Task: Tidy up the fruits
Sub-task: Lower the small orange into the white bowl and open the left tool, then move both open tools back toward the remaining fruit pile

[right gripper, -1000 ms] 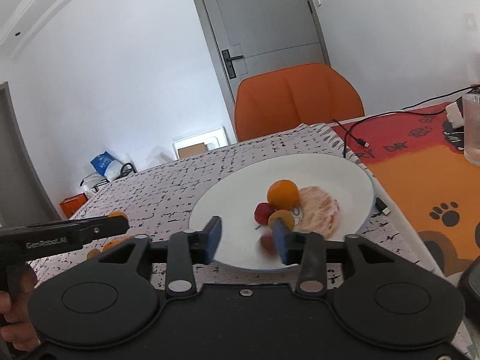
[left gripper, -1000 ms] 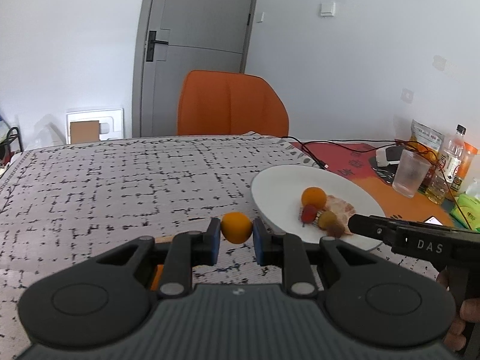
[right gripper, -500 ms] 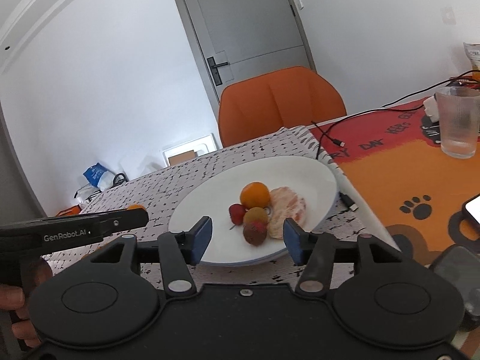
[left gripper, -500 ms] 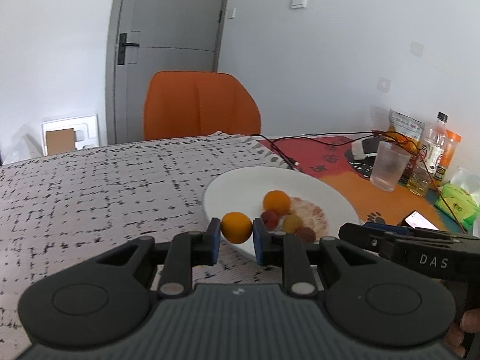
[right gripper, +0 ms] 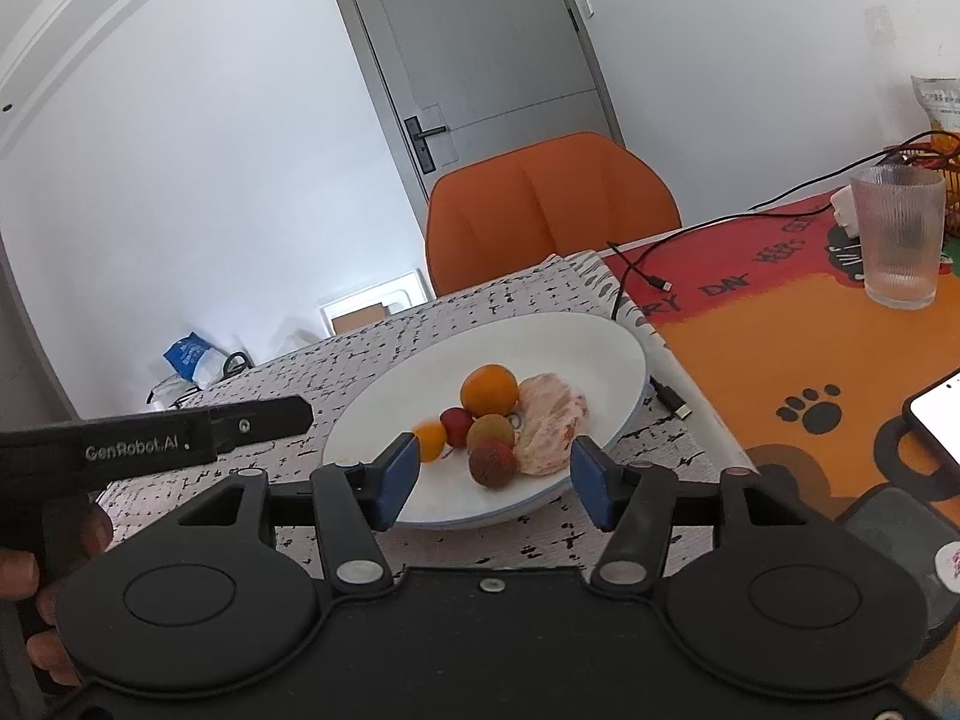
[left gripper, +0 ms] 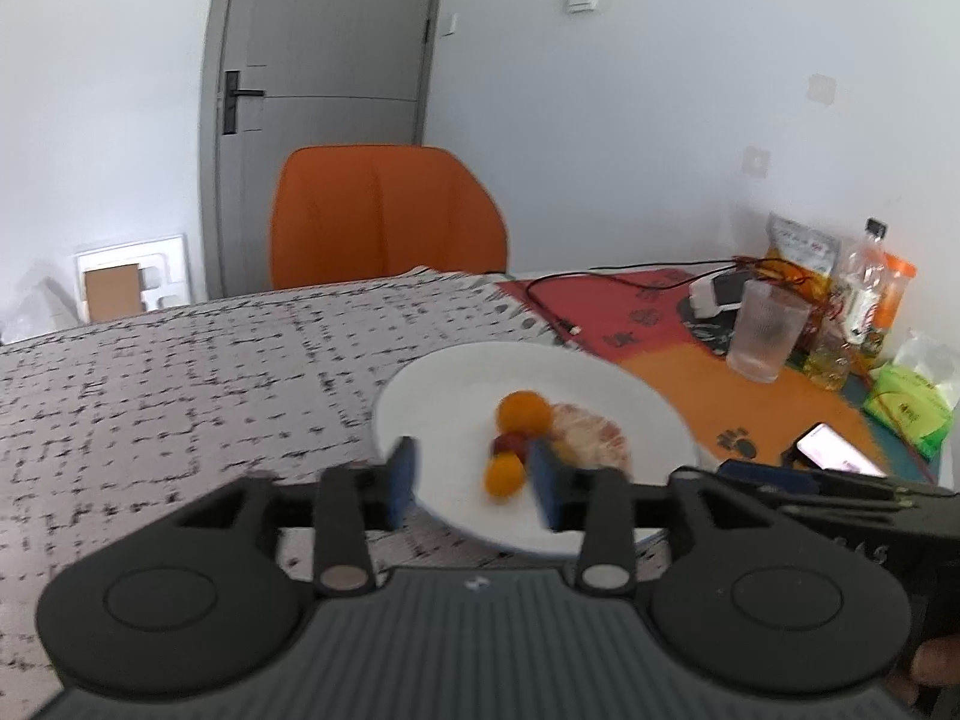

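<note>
A white plate [right gripper: 606, 360] carries a deep orange mandarin [right gripper: 489, 389], a small yellow-orange fruit [right gripper: 430, 440], a red one [right gripper: 456, 427], an olive-brown one [right gripper: 490, 432], a mottled red-brown one [right gripper: 493, 464] and a pale pink peeled citrus [right gripper: 552, 429]. Left of the plate the surface [left gripper: 180, 372] wears a grey cloth with black dashes; right of it, an orange-and-red mat [right gripper: 780, 348] with black paw prints. Behind the plate: an orange chair [left gripper: 384, 216] and a grey door [left gripper: 324, 60].
</note>
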The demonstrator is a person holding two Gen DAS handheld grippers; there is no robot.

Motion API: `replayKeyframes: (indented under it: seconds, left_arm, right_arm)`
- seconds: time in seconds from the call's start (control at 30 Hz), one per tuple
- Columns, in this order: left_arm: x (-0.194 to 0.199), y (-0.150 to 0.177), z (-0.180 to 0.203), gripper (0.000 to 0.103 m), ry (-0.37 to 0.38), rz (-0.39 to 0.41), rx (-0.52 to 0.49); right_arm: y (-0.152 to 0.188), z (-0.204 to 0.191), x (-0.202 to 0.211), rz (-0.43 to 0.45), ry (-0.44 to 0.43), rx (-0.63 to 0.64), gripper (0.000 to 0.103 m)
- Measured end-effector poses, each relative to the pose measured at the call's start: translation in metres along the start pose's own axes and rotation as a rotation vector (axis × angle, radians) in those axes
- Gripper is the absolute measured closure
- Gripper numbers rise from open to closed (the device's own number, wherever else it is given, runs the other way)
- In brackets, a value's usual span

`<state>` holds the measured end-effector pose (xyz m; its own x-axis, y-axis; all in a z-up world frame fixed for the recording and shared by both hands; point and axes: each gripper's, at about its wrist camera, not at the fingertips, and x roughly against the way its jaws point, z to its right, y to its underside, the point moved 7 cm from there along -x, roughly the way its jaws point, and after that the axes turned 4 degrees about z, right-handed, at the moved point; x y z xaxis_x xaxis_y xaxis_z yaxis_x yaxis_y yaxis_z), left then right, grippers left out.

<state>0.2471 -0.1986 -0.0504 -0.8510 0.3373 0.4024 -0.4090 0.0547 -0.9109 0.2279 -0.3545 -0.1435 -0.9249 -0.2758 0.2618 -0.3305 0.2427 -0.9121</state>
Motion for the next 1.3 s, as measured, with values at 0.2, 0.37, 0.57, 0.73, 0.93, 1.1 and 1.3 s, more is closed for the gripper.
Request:
replayKeyframes:
  seconds: [0.2, 0.37, 0.57, 0.73, 0.93, 1.1, 1.3]
  left_arm:
    - [0.017, 0.005, -0.027, 0.02, -0.094, 0.019, -0.017]
    - [0.031, 0.008, -0.048, 0.016, -0.147, 0.025, -0.005]
    - [0.047, 0.016, -0.072, 0.014, -0.193, 0.026, 0.052]
    - [0.059, 0.026, -0.085, 0.014, -0.222, 0.019, 0.056]
    - [0.071, 0.037, -0.106, 0.014, -0.254, 0.016, 0.082]
    - [0.08, 0.044, -0.121, 0.014, -0.268, 0.017, 0.111]
    - [0.086, 0.052, -0.136, 0.014, -0.281, 0.018, 0.147]
  right_arm:
    - [0.002, -0.012, -0.004, -0.004, -0.026, 0.003, 0.039]
    - [0.002, -0.026, -0.006, -0.002, -0.049, 0.017, 0.029]
    - [0.006, -0.043, -0.009, -0.012, -0.078, 0.027, 0.029]
    - [0.009, -0.059, -0.011, -0.019, -0.105, 0.048, 0.023]
    - [0.013, -0.079, -0.016, -0.032, -0.134, 0.075, 0.014]
    - [0.017, -0.094, -0.019, -0.037, -0.151, 0.099, 0.007]
    - [0.021, -0.107, -0.023, -0.044, -0.165, 0.116, 0.0]
